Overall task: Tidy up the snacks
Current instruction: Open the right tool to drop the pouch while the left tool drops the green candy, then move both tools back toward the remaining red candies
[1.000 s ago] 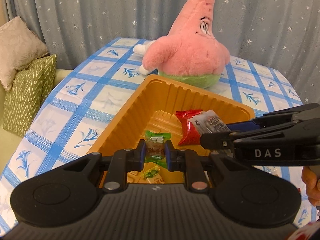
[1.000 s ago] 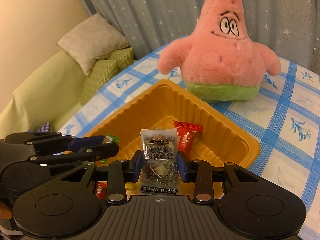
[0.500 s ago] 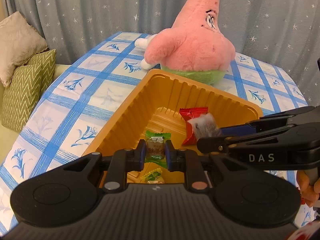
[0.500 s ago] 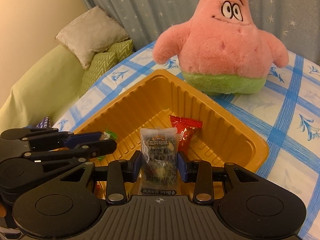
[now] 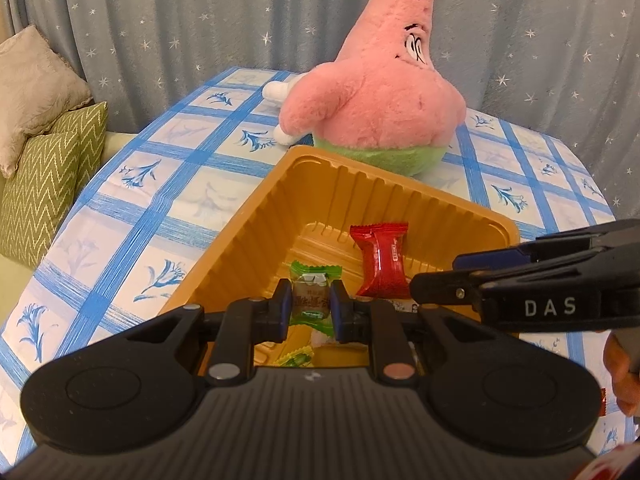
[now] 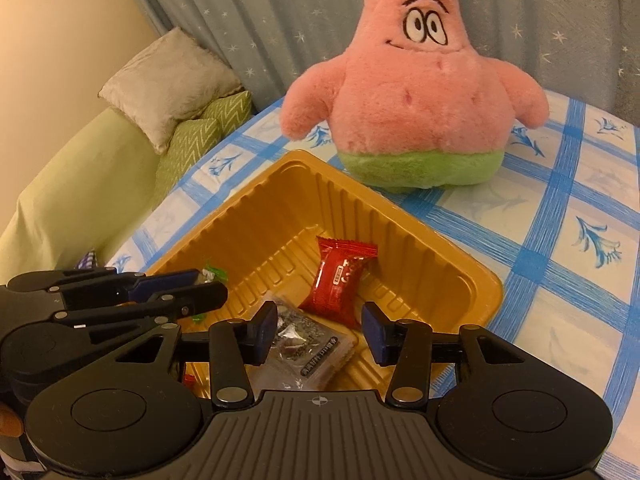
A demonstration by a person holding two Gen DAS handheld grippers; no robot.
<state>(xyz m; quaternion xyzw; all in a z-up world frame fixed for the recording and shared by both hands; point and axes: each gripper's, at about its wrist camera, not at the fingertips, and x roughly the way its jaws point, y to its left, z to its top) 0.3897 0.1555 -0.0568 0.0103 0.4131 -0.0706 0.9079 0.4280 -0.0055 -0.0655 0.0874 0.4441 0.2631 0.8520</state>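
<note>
Two grippers over an orange tray [image 6: 448,258] of snacks on a blue-checked tablecloth [image 6: 568,248].

At left, left gripper [image 5: 307,307] pinched onto a green-wrapped candy [image 5: 311,300], held above the tray's near end. In the middle of the tray floor, a red packet [image 6: 340,280] lying flat. Toward the right, right gripper [image 6: 320,334] spread wide and gripping nothing, with a clear dark-printed snack packet [image 6: 302,344] resting on the tray floor below it. Behind the tray, a pink starfish plush [image 6: 416,92].

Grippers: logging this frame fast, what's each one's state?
Left gripper: shut on green-wrapped candy.
Right gripper: open, holding nothing, above the orange tray.
</note>
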